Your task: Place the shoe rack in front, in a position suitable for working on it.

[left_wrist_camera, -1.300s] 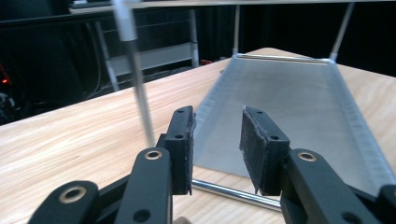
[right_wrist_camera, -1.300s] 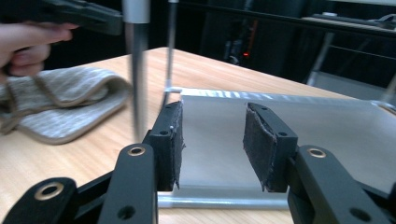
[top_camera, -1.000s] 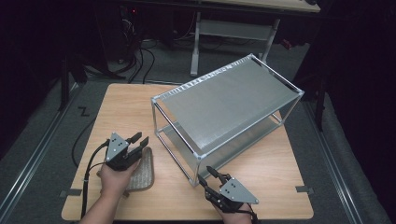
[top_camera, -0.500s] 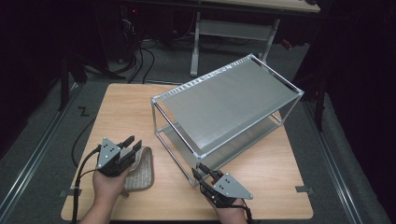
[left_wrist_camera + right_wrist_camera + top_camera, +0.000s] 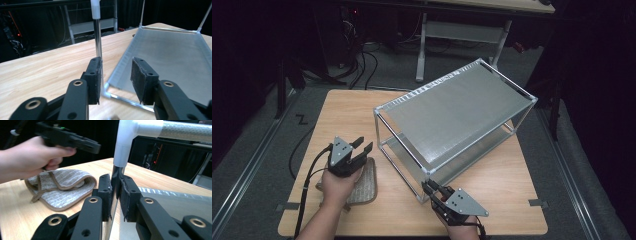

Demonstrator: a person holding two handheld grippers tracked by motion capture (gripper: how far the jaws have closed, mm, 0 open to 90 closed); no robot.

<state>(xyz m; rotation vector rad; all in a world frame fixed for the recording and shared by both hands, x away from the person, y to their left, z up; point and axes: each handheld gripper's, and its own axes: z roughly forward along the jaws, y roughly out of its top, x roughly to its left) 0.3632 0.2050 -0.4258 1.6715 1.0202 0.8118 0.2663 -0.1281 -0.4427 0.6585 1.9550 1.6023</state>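
Chrome rack post [image 5: 116,178] – round, smooth – clamped by right gripper [image 5: 115,192].

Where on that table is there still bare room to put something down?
The far left corner of the table, left of the metal rack, lies bare. So does the near right strip past the right gripper. The near left is crowded: folded cloth under the left gripper.

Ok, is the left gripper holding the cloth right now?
No, the left gripper hovers open above the folded cloth, with nothing between its pads.
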